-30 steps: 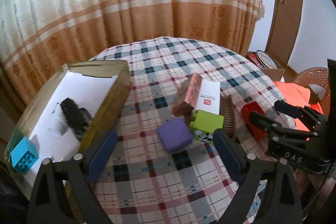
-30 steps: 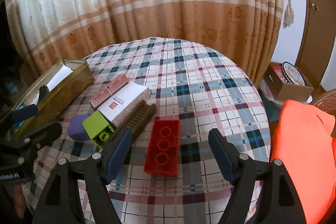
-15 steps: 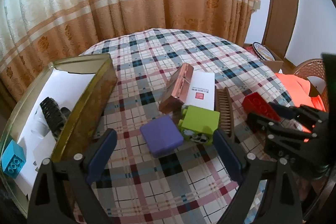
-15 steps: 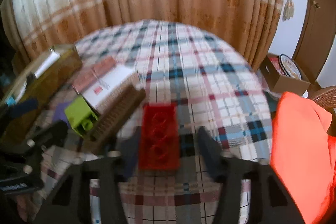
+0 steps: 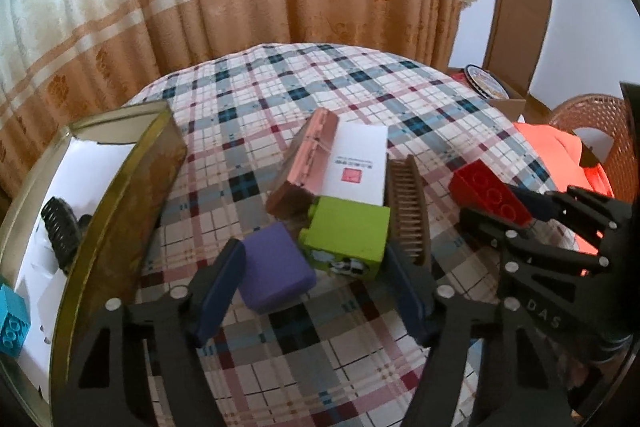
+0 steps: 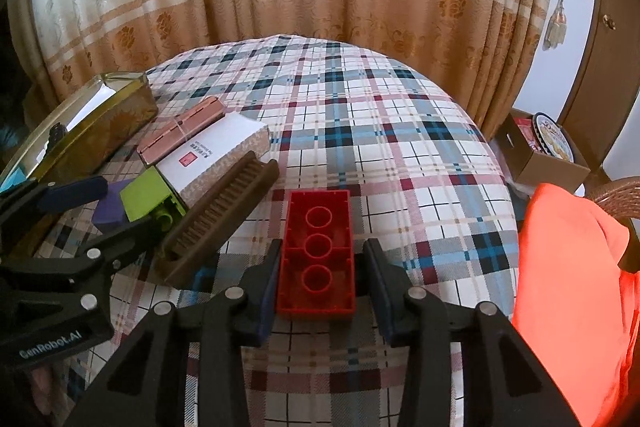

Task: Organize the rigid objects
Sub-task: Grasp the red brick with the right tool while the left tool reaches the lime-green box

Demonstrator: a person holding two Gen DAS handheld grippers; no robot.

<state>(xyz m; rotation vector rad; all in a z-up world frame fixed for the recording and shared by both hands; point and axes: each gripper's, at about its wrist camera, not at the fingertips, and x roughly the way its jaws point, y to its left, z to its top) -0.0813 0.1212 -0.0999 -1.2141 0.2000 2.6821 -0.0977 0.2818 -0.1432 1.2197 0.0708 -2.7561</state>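
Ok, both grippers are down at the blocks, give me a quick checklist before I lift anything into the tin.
1. Right gripper closed on red brick: ok, pads at both long sides.
2. Left gripper on a block: not ok, jaws closing, purple block and green block both between them.
3. Left pads touching: cannot tell.
4. Comb clear of red brick: ok.
5. Tin has room: ok, white lining bare between the black object and blue brick.

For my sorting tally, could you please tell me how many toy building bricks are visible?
3: red brick between the right tongs, green brick beside the brush, blue brick in the tin. Others may be hidden.
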